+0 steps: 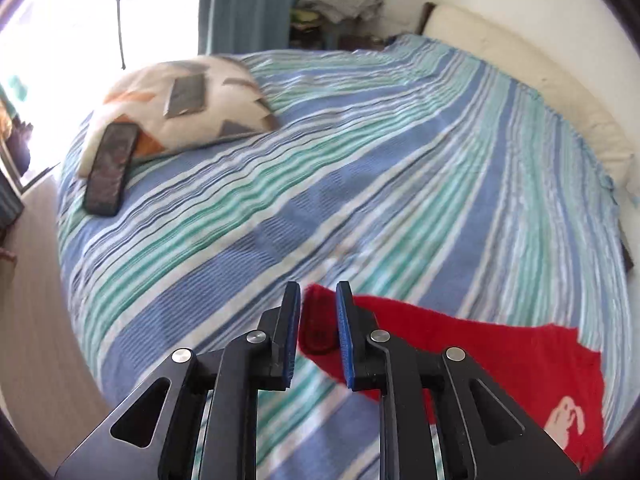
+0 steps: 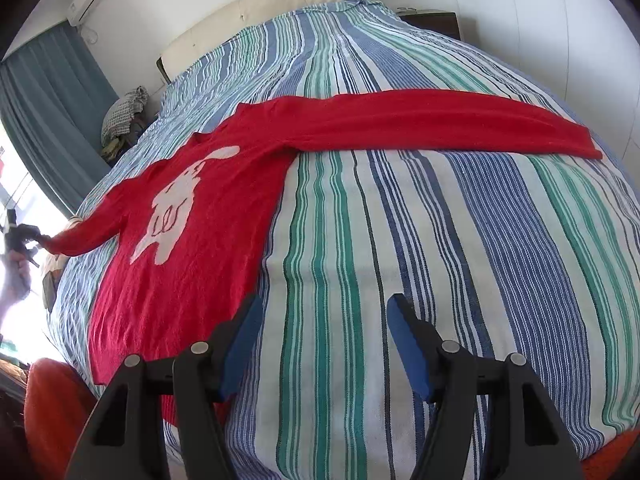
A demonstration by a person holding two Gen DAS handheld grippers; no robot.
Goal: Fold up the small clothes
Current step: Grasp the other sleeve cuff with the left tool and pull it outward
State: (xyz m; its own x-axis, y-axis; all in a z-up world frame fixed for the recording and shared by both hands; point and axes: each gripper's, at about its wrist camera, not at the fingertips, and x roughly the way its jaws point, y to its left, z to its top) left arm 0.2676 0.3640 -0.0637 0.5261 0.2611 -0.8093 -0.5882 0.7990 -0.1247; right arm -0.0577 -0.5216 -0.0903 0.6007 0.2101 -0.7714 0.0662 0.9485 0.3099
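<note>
A red sweater (image 2: 192, 240) with a white rabbit motif lies flat on the striped bedspread (image 2: 400, 240). One sleeve (image 2: 440, 120) stretches out straight to the right. The other sleeve (image 2: 84, 236) is pulled out to the left, where my left gripper (image 2: 38, 238) holds its end. In the left wrist view, the left gripper (image 1: 318, 292) has its blue pads close together with the red cuff (image 1: 318, 324) pinched between them. My right gripper (image 2: 324, 308) hovers open over the bedspread beside the sweater's hem, with nothing between its fingers.
A patterned pillow (image 1: 180, 108) with a dark flat object (image 1: 110, 168) leaning on it lies at the far left of the bed. A cream headboard (image 1: 520, 72), a teal curtain (image 1: 248, 4) and a pile of laundry (image 1: 340, 0) stand behind. An orange cushion (image 2: 52, 400) sits at the bed's near corner.
</note>
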